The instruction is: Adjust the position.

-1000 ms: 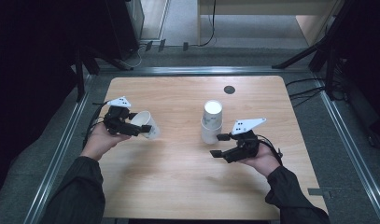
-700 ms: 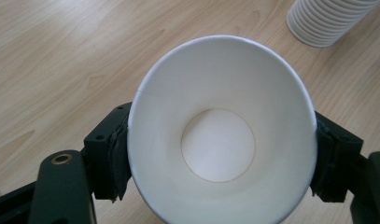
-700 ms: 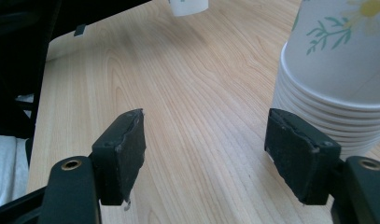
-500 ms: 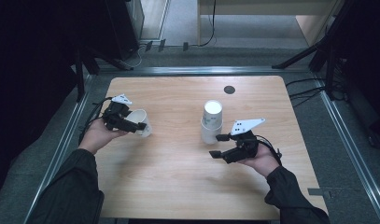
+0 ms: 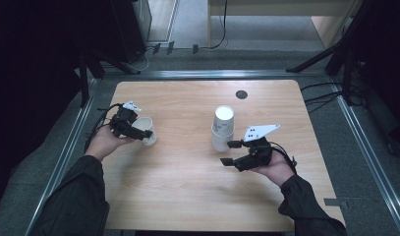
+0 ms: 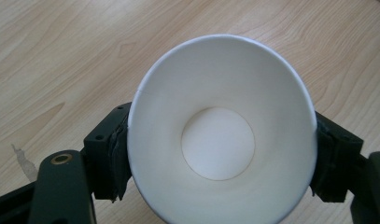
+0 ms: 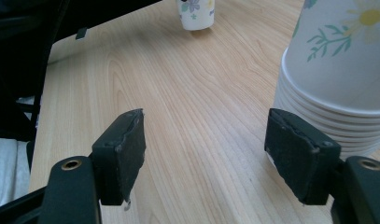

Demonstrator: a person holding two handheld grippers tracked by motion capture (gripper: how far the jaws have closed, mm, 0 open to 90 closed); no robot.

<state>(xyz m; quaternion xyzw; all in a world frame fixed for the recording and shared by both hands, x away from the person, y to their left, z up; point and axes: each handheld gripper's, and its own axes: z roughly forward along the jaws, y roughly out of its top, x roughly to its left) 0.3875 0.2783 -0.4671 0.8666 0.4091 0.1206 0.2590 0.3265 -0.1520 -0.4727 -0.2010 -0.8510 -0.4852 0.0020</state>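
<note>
A white paper cup [image 5: 143, 125] sits between the jaws of my left gripper [image 5: 137, 132] near the table's left edge. In the left gripper view the cup [image 6: 218, 140] has its mouth towards the camera and both pads [image 6: 110, 158] press on its sides. An upside-down stack of flower-printed cups [image 5: 222, 129] stands mid-table. My right gripper [image 5: 228, 153] rests just in front of and right of the stack, jaws apart, nothing between them. In the right gripper view [image 7: 211, 154] the stack [image 7: 337, 70] rises by the right pad, and the held cup [image 7: 195, 11] shows far off.
The wooden table [image 5: 187, 196] has a small black round plug [image 5: 242, 94] near its back edge. Metal rails [image 5: 70, 147] run along both sides, with cables on the floor at left and right. Dark stands stand behind the table.
The left hand has carried the cup a little to the left and lower towards the table. The right hand and the stack have stayed put.
</note>
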